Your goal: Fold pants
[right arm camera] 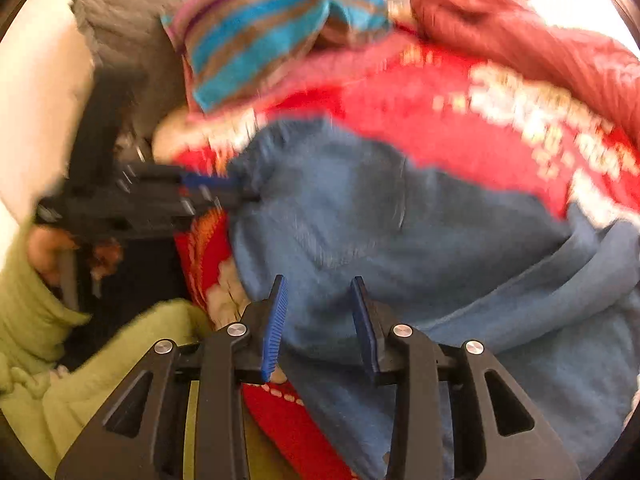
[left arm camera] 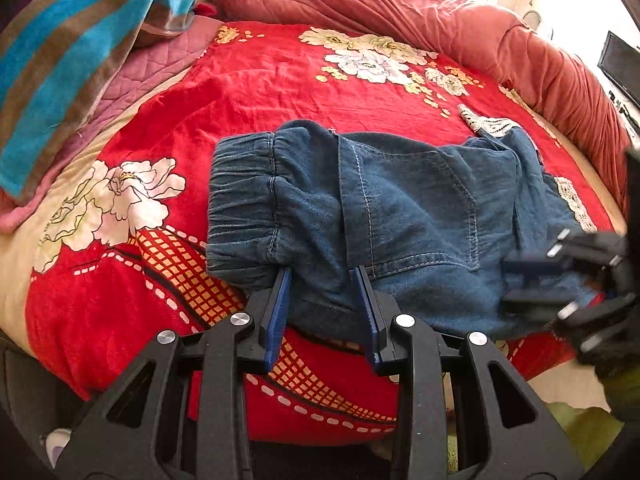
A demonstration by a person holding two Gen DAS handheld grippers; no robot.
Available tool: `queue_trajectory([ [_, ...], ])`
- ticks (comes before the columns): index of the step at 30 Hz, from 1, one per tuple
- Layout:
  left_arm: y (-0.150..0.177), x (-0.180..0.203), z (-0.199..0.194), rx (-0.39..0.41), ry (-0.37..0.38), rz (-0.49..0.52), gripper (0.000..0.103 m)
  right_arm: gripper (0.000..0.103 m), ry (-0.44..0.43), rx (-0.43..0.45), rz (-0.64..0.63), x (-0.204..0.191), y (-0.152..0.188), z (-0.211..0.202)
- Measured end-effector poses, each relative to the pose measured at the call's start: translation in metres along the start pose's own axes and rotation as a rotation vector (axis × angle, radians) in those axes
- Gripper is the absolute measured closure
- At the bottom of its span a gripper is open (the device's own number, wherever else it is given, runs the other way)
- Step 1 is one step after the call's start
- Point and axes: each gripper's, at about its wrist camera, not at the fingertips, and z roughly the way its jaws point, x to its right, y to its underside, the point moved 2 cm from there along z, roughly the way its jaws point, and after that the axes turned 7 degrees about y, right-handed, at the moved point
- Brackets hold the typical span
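Left wrist view: the left gripper (left arm camera: 322, 280) gapes, 2 fingers straddling the jeans (left arm camera: 400, 216) on the red bedspread (left arm camera: 260, 80) — the right gripper (right arm camera: 320, 292), at 3 o'clock, gapes too.

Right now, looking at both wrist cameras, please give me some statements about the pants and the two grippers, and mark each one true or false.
1. The pants are blue denim. True.
2. The pants hang in the air, clear of the bed. False: they lie on the red floral bedspread.
3. The left gripper is open. True.
4. The striped towel covers the pants. False: it lies apart, toward the bed's far left.
5. The right gripper is open. True.
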Motion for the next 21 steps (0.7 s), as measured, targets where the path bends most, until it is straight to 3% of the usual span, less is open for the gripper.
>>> queue_trajectory([
  [6, 0.0, 0.001, 0.0, 0.006, 0.004, 0.002, 0.078, 0.07, -0.015, 0.001, 0.027, 0.004, 0.001, -0.002],
  [10, -0.001, 0.002, -0.005, 0.021, 0.004, -0.006, 0.078, 0.055, -0.001, 0.043, 0.031, 0.006, -0.002, -0.022],
  [16, -0.004, 0.011, -0.025, 0.066, 0.004, -0.003, 0.077, 0.048, 0.054, 0.104, 0.085, 0.03, -0.003, -0.053],
  [21, -0.008, 0.021, -0.045, 0.115, 0.001, 0.011, 0.066, 0.047, 0.09, 0.142, 0.137, 0.052, 0.0, -0.072],
])
